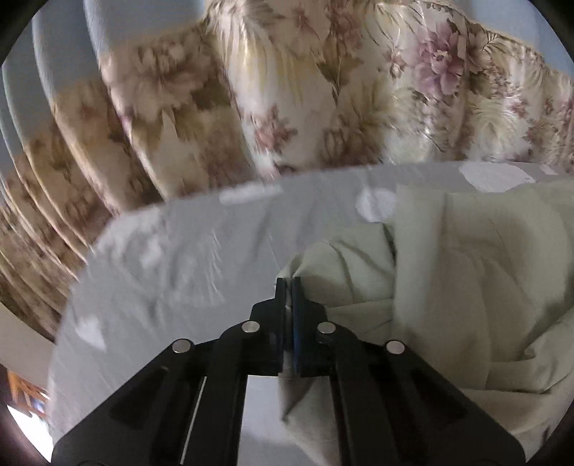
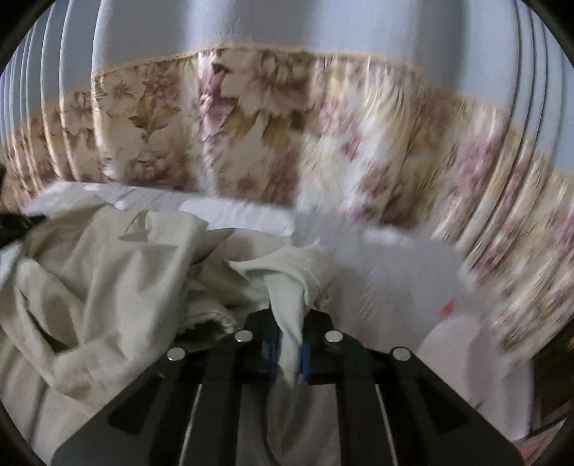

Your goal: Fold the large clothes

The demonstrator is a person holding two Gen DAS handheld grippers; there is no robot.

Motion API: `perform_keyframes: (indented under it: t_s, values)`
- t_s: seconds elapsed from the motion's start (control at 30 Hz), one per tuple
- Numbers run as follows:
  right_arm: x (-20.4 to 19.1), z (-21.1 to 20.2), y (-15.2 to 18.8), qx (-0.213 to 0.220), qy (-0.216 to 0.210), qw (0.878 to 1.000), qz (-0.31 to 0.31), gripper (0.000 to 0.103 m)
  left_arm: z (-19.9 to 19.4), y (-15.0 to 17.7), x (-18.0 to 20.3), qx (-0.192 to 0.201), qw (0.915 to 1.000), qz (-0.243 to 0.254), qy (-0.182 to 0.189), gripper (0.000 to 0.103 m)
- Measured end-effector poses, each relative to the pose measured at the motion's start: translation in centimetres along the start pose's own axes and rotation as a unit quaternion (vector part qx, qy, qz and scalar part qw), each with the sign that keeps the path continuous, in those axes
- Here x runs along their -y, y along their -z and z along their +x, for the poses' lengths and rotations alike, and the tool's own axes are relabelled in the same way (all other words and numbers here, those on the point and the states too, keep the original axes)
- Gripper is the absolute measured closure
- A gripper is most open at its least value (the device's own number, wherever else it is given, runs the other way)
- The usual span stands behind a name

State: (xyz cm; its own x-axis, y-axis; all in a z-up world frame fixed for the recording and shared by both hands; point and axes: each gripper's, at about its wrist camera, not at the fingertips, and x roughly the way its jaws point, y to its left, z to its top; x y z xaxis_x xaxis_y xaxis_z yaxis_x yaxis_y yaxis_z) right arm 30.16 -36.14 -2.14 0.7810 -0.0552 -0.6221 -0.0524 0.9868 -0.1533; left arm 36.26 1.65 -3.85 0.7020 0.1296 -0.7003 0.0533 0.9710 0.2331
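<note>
A large pale cream garment point(image 1: 466, 269) lies crumpled on a bed with a light grey-blue sheet point(image 1: 179, 258). My left gripper point(image 1: 288, 286) is shut on a thin edge of this garment at its left side; cloth hangs down between the black arms. In the right wrist view the same garment point(image 2: 107, 269) spreads to the left in loose folds. My right gripper point(image 2: 288, 322) is shut on a bunched corner of it, and a twisted tongue of cloth runs back between the blue pads point(image 2: 305, 353).
A floral curtain point(image 1: 287, 89) in cream, brown and pink hangs behind the bed, with pale blue fabric above it point(image 2: 287, 25). The bed's far edge runs just below the curtain. White patches dot the sheet point(image 1: 376, 204). A small red mark point(image 2: 446, 308) shows on the sheet.
</note>
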Motion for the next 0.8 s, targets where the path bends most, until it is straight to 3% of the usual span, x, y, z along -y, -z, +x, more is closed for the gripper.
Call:
perform_keyframes:
  t_s: [0.07,0.1,0.13,0.2,0.27,0.37,0.47,0.57,0.63,0.8]
  values:
    - [0.2,2.5,-0.4,-0.036,0.019,0.999,-0.018,0.085,0.7,-0.6,0.7,0.005,0.9993,0.023,-0.029,0.101]
    - [0.8,3.8,-0.3,-0.057,0.014,0.998,-0.002,0.068,1.1,-0.7,0.7,0.000,0.9992,0.022,-0.033,0.099]
    - [1.5,4.5,0.0,-0.069,0.022,0.997,0.007,0.059,1.3,-0.6,0.5,-0.002,0.9995,0.012,-0.031,0.095]
    - [2.7,4.1,0.5,-0.072,0.032,0.997,0.026,0.053,0.8,0.0,-0.4,0.003,0.9994,0.001,-0.035,0.084]
    - [3.8,1.3,1.3,-0.053,0.018,0.998,0.043,0.050,-0.8,0.8,-2.0,0.011,0.9993,-0.014,-0.034,0.048]
    - [4.6,-5.1,3.6,-0.025,-0.007,0.999,0.037,0.038,-6.1,3.1,-4.4,0.055,0.9971,-0.005,-0.053,0.023]
    - [4.6,-13.0,7.9,0.000,-0.044,0.998,0.049,0.035,-13.1,8.0,-6.8,0.072,0.9967,-0.020,-0.031,0.007]
    - [3.9,-19.2,13.0,0.013,-0.059,0.997,0.055,0.034,-19.2,13.6,-8.1,0.070,0.9968,-0.038,-0.008,0.006]
    - [2.9,-23.0,17.1,0.005,-0.042,0.998,0.057,0.034,-23.4,17.9,-8.5,0.080,0.9957,-0.046,0.004,0.005]
    - [0.3,-29.0,24.6,0.002,-0.042,0.996,0.072,0.034,-29.2,26.1,-8.5,0.092,0.9931,-0.069,-0.023,0.003]
